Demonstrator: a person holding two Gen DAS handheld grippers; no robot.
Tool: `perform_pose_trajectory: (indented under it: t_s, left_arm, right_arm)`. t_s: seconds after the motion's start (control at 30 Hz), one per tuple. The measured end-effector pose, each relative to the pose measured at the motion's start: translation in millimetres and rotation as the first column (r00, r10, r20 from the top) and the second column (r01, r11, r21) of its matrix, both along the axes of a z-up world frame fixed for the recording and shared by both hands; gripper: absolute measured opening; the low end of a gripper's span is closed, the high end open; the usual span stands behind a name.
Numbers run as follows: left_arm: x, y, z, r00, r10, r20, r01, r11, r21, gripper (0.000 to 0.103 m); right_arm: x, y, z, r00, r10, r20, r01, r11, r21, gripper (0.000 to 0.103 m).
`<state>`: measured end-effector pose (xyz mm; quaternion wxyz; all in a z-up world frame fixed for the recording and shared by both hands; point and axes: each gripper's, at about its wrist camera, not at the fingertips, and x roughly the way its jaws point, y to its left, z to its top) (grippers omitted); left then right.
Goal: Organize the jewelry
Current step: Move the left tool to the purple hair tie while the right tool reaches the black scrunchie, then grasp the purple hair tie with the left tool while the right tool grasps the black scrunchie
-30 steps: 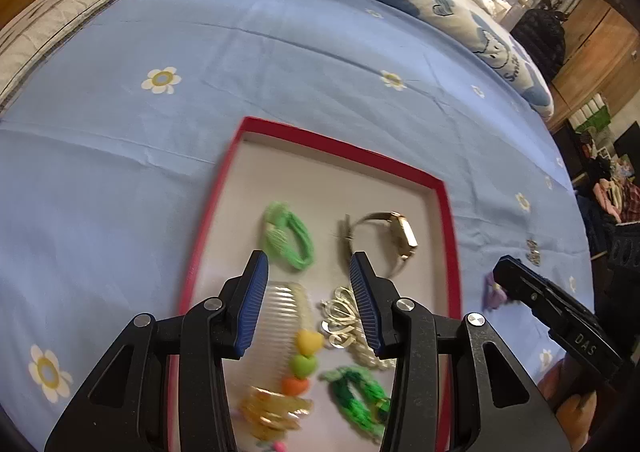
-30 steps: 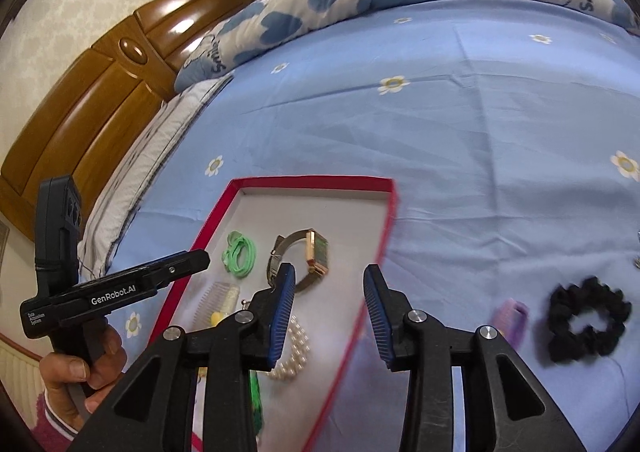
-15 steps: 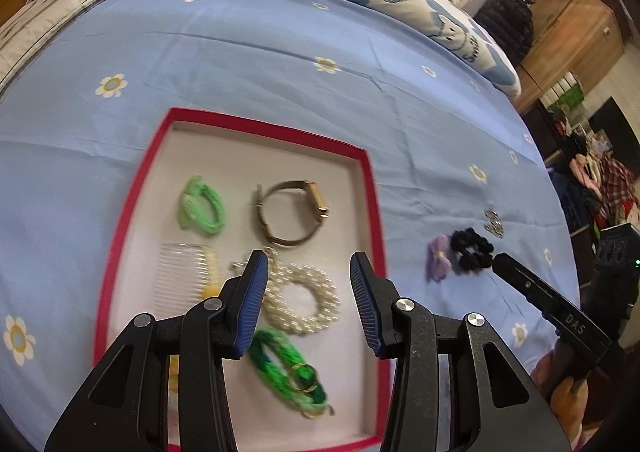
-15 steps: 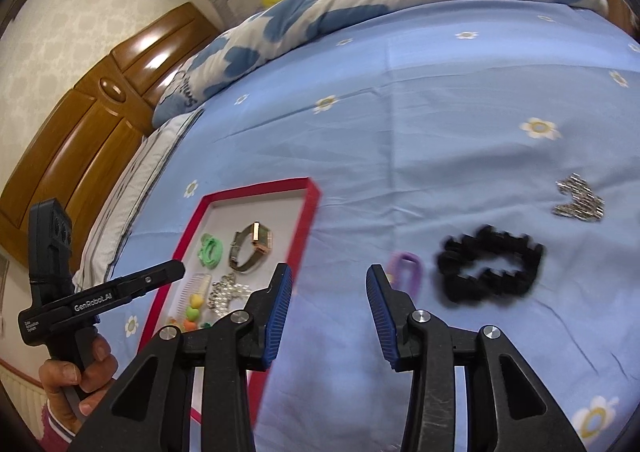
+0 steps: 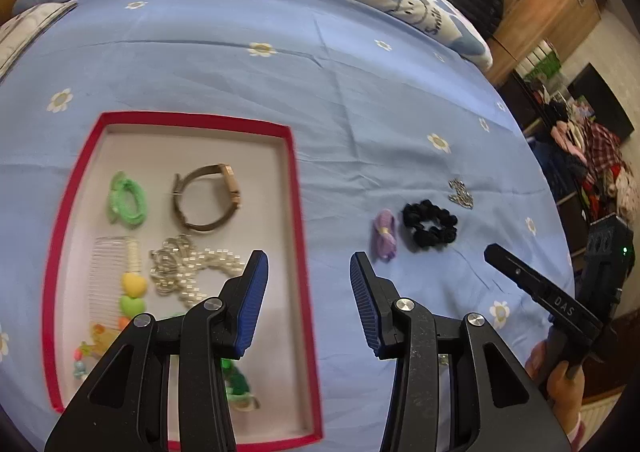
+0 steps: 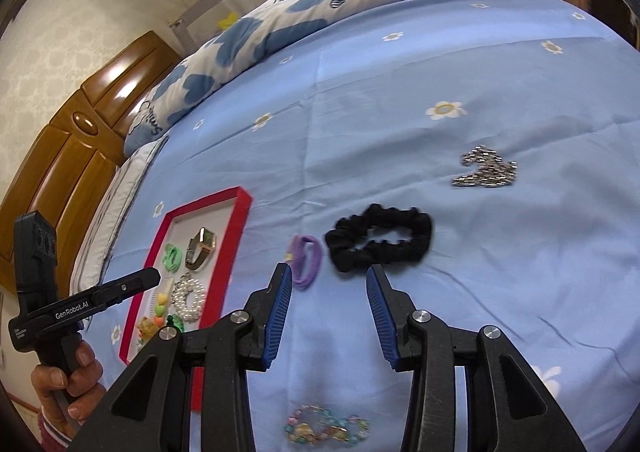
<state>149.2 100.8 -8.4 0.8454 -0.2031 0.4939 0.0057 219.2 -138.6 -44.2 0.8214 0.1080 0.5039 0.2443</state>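
Blue bedsheet (image 5: 360, 100) with small daisies carries everything, and on it sits a red-rimmed tray (image 5: 297, 212) holding most of the jewelry: a green hair tie (image 5: 126, 201) and a gold mesh-band watch (image 5: 208, 198) toward its far edge, a clear comb (image 5: 108, 276) and a pearl bracelet (image 5: 200, 272) nearer. The left gripper (image 5: 306, 302) hangs over the tray's right rim, jaws parted with nothing between them; its left finger covers a darker green tie (image 5: 236, 380) and part of the pearls, and the charms at the tray's near left corner are too blurred to name. Outside the tray, toward the sheet's right edge, lie a purple hair tie (image 6: 306, 260), a black scrunchie (image 6: 380, 238) just beside it and a silver chain (image 6: 486, 172) beyond. The right gripper (image 6: 328, 310) hovers just short of the purple tie and the scrunchie, its blue-padded jaws standing apart and empty, neither pad touching either piece. A pastel beaded bracelet (image 6: 326, 428) lies on the sheet below that gripper, half screened by its frame and out of focus. Each wrist view catches the other gripper's handle at its edge, held in a hand (image 6: 66, 384) cut off by the frame.
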Motion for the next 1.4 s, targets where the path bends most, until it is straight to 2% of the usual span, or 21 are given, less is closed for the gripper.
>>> perform_pose_trajectory:
  t_s: [0.43,0.8,1.17,1.2,1.3,1.33,1.37,1.4]
  left_arm:
    - [29.1,-47.5,-14.9,0.995,-0.092,-0.038,0.092,0.996,0.002,0.041]
    - [59.2,-74.5,-37.3,0.987,-0.142,-0.076,0.143,0.990,0.009,0.041]
    - [84.5,-82.5,-63.2,0.982,-0.159,-0.106,0.163,0.986,0.027,0.039]
    - [86.3,-83.5,-66.0,0.981,-0.162,-0.110,0.166,0.986,0.028,0.038]
    - [89.7,-86.3,-74.1,0.976,-0.173,-0.129,0.178,0.984,0.028,0.022]
    - [89.6,-87.1,-75.4,0.976,-0.176,-0.129,0.182,0.983,0.032,0.014]
    - [89.3,-87.6,-75.5,0.975,-0.180,-0.128,0.185,0.982,0.032,0.011]
    - [88.5,-87.8,-75.3,0.975,-0.183,-0.127,0.189,0.981,0.034,0.011]
  right_arm:
    - [20.9,-31.6,-21.5,0.997,-0.067,-0.027,0.067,0.998,-0.019,0.044]
    - [43.6,-21.7,-41.8,0.997,-0.047,-0.053,0.046,0.999,-0.026,0.044]
    - [57.2,-12.1,-59.6,0.998,-0.021,-0.066,0.016,0.997,-0.073,0.043]
    - [58.2,-11.4,-61.3,0.998,-0.020,-0.068,0.015,0.997,-0.077,0.042]
    - [59.0,-11.2,-65.6,0.998,-0.023,-0.064,0.017,0.995,-0.099,0.038]
    - [58.6,-11.1,-65.6,0.998,-0.026,-0.057,0.020,0.993,-0.114,0.031]
    - [58.4,-11.1,-65.3,0.998,-0.029,-0.054,0.022,0.992,-0.123,0.026]
    - [58.1,-12.5,-64.7,0.998,-0.032,-0.056,0.025,0.993,-0.118,0.016]
